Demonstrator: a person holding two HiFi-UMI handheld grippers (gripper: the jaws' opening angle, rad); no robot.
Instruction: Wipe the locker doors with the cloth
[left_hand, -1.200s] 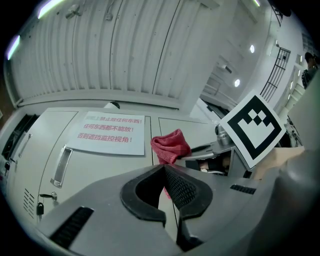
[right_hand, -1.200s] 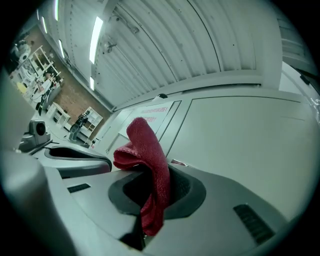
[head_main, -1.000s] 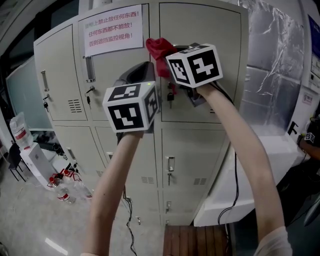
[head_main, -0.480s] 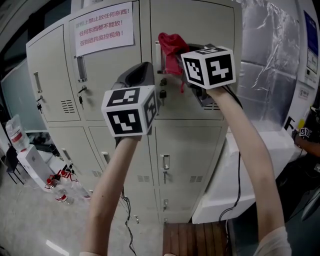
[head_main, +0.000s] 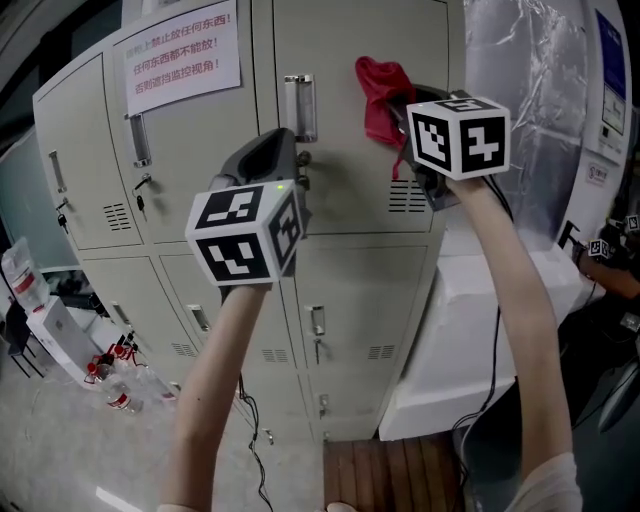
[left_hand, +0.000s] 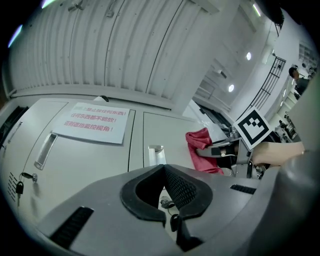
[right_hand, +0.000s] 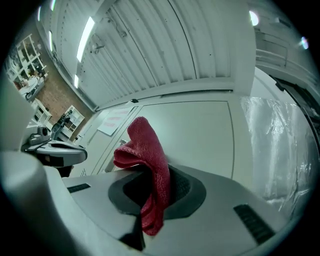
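A bank of beige lockers (head_main: 350, 300) fills the head view. My right gripper (head_main: 418, 108) is shut on a red cloth (head_main: 384, 90) and holds it against the upper right locker door (head_main: 340, 170), near that door's top right part. From the right gripper view the cloth (right_hand: 150, 155) is folded and pinched between the jaws (right_hand: 157, 176), with its top bulging toward the door. My left gripper (head_main: 272, 152) hovers in front of the same door, by its metal handle (head_main: 298, 106); it (left_hand: 164, 166) is shut with nothing in it.
A paper notice (head_main: 182, 55) with red print is stuck on the neighbouring door. Keys (head_main: 303, 160) hang in the lock below the handle. Plastic-wrapped panels (head_main: 530, 100) and a white block (head_main: 480, 320) stand right of the lockers. Water bottles (head_main: 118, 385) lie on the floor at the left.
My right gripper has carried the red cloth rightward across the upper door, from beside the notice toward the door's right side. The left gripper has stayed shut and shifted only slightly.
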